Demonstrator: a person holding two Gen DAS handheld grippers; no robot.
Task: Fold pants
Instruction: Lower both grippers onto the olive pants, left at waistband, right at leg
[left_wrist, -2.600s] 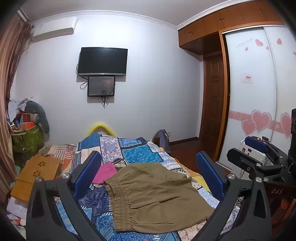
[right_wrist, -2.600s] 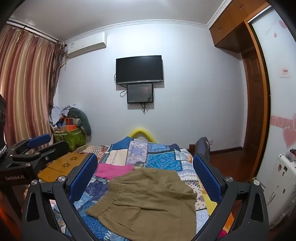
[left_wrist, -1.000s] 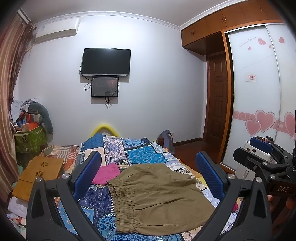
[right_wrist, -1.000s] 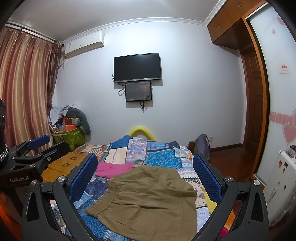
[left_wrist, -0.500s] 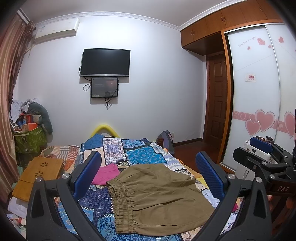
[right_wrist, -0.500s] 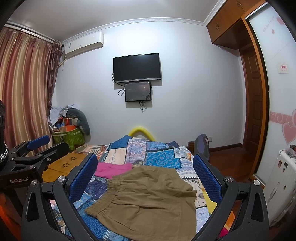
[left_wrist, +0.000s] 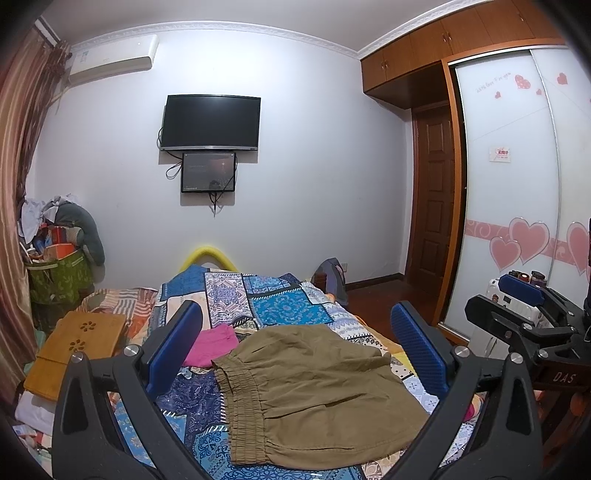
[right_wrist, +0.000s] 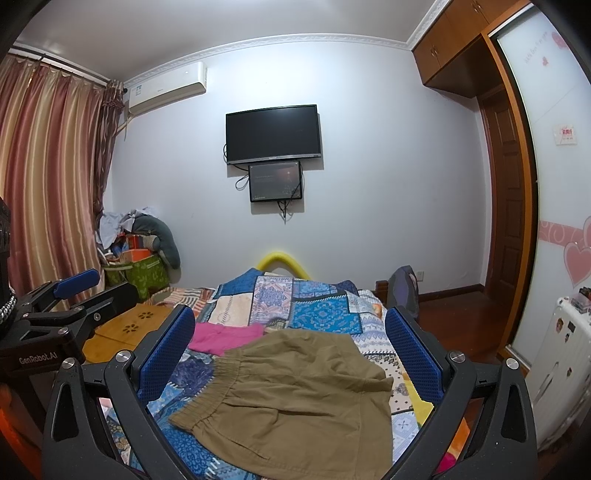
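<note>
Olive-brown pants (left_wrist: 314, 391) with an elastic waistband on the left lie spread on a blue patchwork quilt (left_wrist: 284, 306) on the bed. They also show in the right wrist view (right_wrist: 295, 398). My left gripper (left_wrist: 295, 347) is open and empty, held above and before the pants. My right gripper (right_wrist: 291, 343) is open and empty too, above the pants. Each gripper shows in the other's view: the right one (left_wrist: 524, 306) at the right edge, the left one (right_wrist: 70, 295) at the left edge.
A pink garment (left_wrist: 212, 345) lies on the quilt beside the waistband. A wooden lap tray (left_wrist: 74, 347) sits at the bed's left. A green bag with piled clothes (left_wrist: 59, 273) stands by the curtain. A wardrobe with sliding doors (left_wrist: 517, 221) and a white appliance (right_wrist: 557, 369) stand on the right.
Both grippers have risen and tilted slightly, so the pants sit a little lower in view. The pants lie as before and both grippers stay open.
</note>
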